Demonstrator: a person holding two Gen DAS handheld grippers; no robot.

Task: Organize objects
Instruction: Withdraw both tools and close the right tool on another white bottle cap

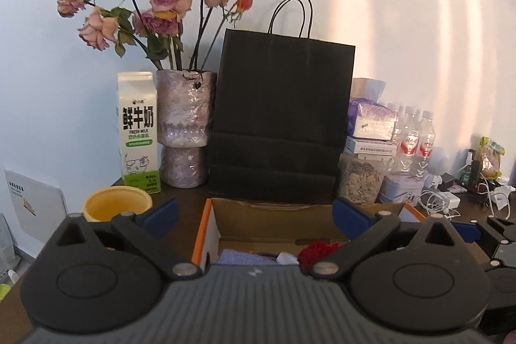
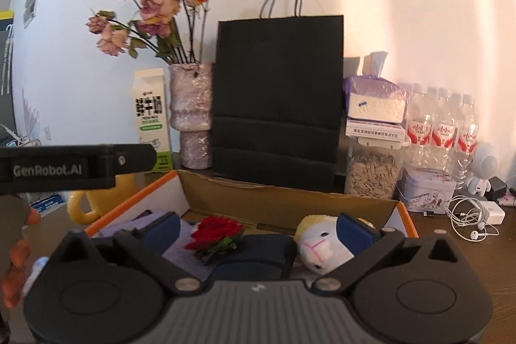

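Note:
An open cardboard box (image 2: 290, 205) with orange edges sits on the dark table in front of a black paper bag (image 2: 277, 99). Inside lie a red flower (image 2: 216, 231), a plush sheep (image 2: 319, 247), a dark blue item (image 2: 258, 257) and a lavender cloth (image 2: 187, 250). My right gripper (image 2: 258, 231) stands open over the box with nothing between its fingers. My left gripper (image 1: 254, 215) is open too, above the box (image 1: 206, 228), where the red flower (image 1: 317, 250) and lavender cloth (image 1: 245, 257) show. The left gripper's body appears at the right wrist view's left edge.
Behind the box stand a milk carton (image 1: 138, 134), a vase of dried roses (image 1: 185, 128), a seed jar (image 1: 361, 179), tissue packs (image 2: 374, 102) and water bottles (image 2: 441, 128). A yellow mug (image 1: 116, 207) is left of the box. Earphones and chargers (image 2: 471, 215) lie at the right.

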